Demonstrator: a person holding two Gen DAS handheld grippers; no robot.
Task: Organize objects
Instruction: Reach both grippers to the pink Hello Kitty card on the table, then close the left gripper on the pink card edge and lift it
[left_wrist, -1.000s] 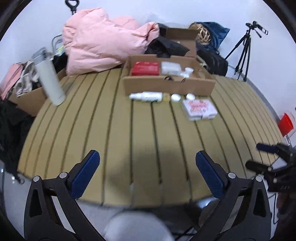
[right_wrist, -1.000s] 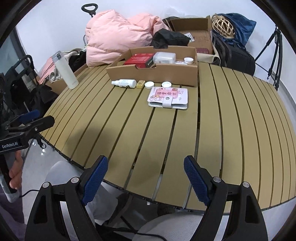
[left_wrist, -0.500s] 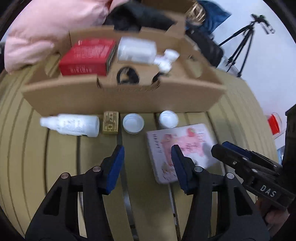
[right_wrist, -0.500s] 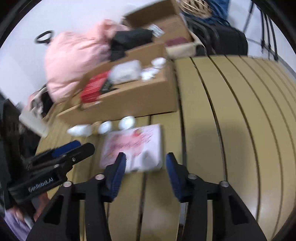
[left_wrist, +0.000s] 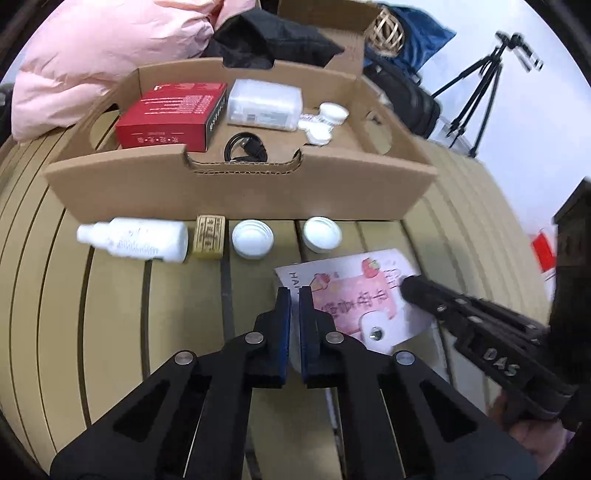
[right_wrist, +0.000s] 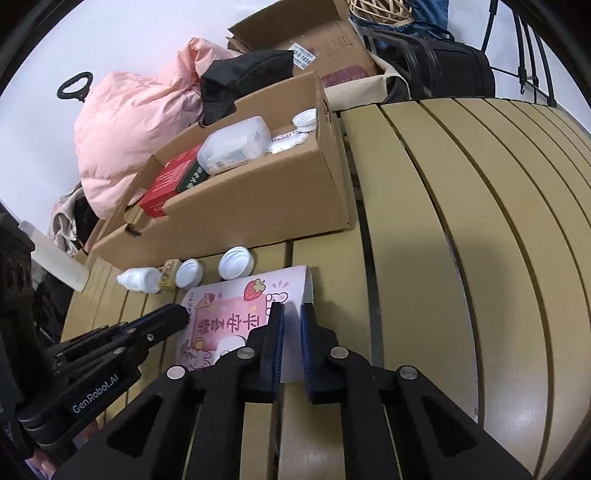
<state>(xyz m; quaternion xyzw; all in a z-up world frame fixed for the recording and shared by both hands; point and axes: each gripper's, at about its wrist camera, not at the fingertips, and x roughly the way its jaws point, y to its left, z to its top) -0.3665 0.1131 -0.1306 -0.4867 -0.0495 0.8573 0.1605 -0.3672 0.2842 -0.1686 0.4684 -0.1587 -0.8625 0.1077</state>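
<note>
Right, both grippers are on the pink card case (left_wrist: 354, 299) at the same moment. It lies flat on the slatted table (left_wrist: 110, 314), just in front of the cardboard tray (left_wrist: 240, 192). From the left wrist view, the left gripper (left_wrist: 294, 295) has its blue pads nearly together, with a thin white edge of the case showing between them at its left side. Over on the right wrist view, the right gripper (right_wrist: 290, 314) has its fingers drawn just as close, a sliver of the case's right edge in the narrow gap. So each one looks clamped on an opposite side of the case.

Just behind the case, in a row along the tray's front wall: a white bottle (left_wrist: 135, 240) on its side, a small tan box (left_wrist: 209, 236), then two round white jars (left_wrist: 253, 238) and (left_wrist: 322, 233). Inside the tray sit a red box (left_wrist: 173, 114), a clear plastic box (left_wrist: 264, 105), a coiled black cable (left_wrist: 245, 147) and some small white caps (left_wrist: 325, 122). A pink puffy jacket (left_wrist: 103, 48) is heaped behind.
</note>
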